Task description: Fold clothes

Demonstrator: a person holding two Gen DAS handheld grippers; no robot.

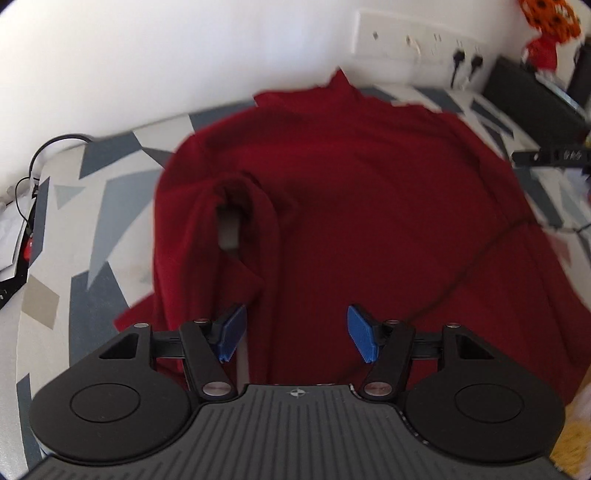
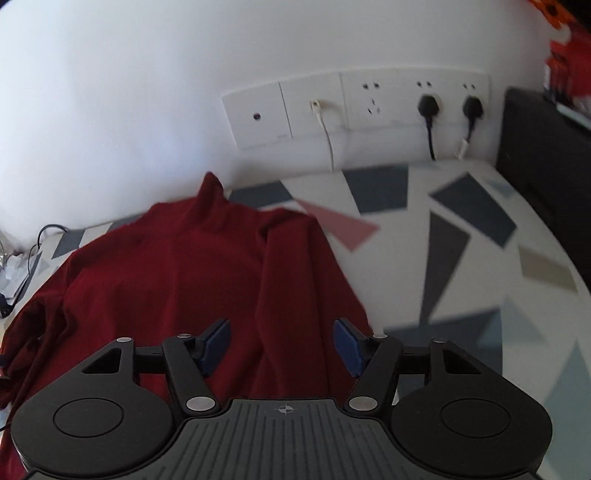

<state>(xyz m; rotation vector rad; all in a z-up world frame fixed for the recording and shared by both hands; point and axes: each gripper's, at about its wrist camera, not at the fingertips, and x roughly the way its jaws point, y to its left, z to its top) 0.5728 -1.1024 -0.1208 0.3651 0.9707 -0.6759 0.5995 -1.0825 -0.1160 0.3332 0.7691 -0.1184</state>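
While both the left hand-held gripper (image 1: 295, 336) and right hand-held gripper (image 2: 282, 343) hang spread and empty over the sweater (image 1: 369, 221), its loose sleeve (image 1: 258, 221) ahead could bunch the fold.

Quick tally: there was one dark red garment (image 1: 351, 206) spread on one tabletop (image 2: 461, 266) with a geometric print. Two hand-held grippers were in play, the left hand-held gripper (image 1: 297, 334) and the right hand-held gripper (image 2: 282, 345), each with two blue pads (so four pads in all), and both stood open. On the wall I counted one long socket panel (image 2: 354, 107) with two black plugs (image 2: 428, 105) in it and one white cable (image 2: 327, 125). One thin dark cord (image 1: 472, 258) ran across the red cloth. One orange-and-black knitted thing (image 1: 546, 18) sat in the corner, too blurred to name.
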